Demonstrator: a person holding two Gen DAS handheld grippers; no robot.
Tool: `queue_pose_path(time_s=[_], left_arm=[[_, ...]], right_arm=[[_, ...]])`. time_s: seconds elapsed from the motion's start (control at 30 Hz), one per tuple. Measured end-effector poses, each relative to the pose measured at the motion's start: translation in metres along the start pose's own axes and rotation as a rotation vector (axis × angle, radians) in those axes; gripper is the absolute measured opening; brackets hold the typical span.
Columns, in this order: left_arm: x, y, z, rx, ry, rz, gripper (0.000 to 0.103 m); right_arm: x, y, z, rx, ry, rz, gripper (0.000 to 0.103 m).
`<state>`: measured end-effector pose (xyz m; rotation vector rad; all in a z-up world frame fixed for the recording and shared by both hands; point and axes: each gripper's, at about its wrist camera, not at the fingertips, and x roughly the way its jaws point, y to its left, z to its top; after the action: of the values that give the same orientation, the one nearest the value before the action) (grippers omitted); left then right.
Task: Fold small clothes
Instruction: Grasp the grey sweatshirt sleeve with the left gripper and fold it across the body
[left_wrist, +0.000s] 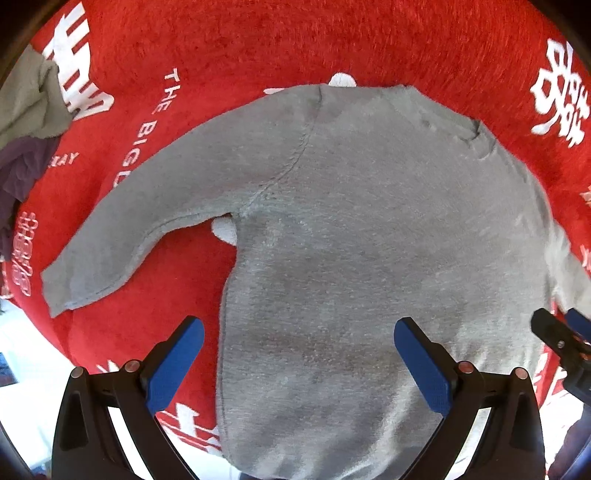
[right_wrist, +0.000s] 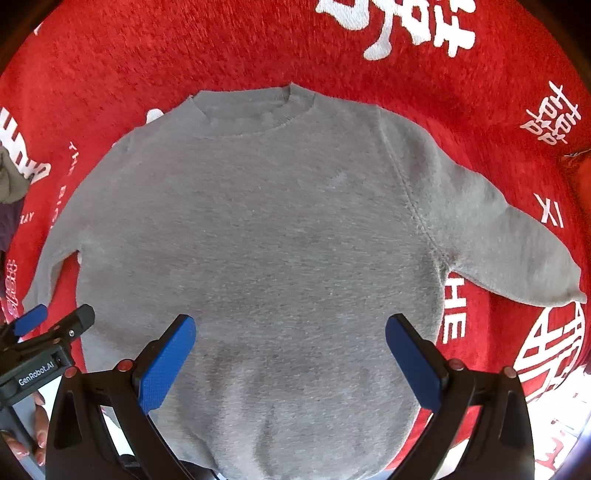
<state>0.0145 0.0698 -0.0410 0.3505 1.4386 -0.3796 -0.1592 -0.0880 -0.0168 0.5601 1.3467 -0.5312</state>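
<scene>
Sweater (right_wrist: 258, 229) flat, unfolded; both jaws apart and empty.
Left gripper (left_wrist: 299, 350) and right gripper (right_wrist: 290, 347) hover over near hem, holding nothing. Grey sweater lies spread on red blanket (right_wrist: 110, 55), sleeves out left and right, collar far. No fold made yet; all folding left. Other clothes (left_wrist: 26, 122) heaped far left.

Surface: red blanket (right_wrist: 461, 92), white lettering.
On it: grey sweater (right_wrist: 258, 240), spread flat; crumpled clothes (left_wrist: 26, 122) at edge.

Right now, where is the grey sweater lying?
The grey sweater lies spread flat on the red blanket, sleeves out to both sides, directly ahead of both open grippers in both wrist views.
</scene>
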Motion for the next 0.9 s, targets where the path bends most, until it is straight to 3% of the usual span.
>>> queue_pose_path(time_s=[0.17,0.33,0.5,0.7,0.9], left_arm=[[0.001,0.024,0.002,-0.081,-0.005,-0.162,0.103],[0.004,0.070,0.003,-0.168,-0.043,-0.226,0.103],[0.017,0.141,-0.002,-0.288,-0.091,-0.291,0.103],[0.041,0.239,-0.033,-0.555,-0.162,-0.438,0.103],[0.068,0.289,-0.051,-0.780,-0.240,-0.619,0.103]], right_arm=[[-0.004,0.015,-0.002,-0.004,-0.021,0.013,0.103],[-0.003,0.049,-0.006,-0.043,-0.028,0.043,0.103],[0.005,0.094,-0.010,-0.125,-0.021,0.075,0.103],[0.017,0.149,-0.017,-0.241,-0.023,0.128,0.103],[0.029,0.191,-0.023,-0.323,0.001,0.150,0.103]])
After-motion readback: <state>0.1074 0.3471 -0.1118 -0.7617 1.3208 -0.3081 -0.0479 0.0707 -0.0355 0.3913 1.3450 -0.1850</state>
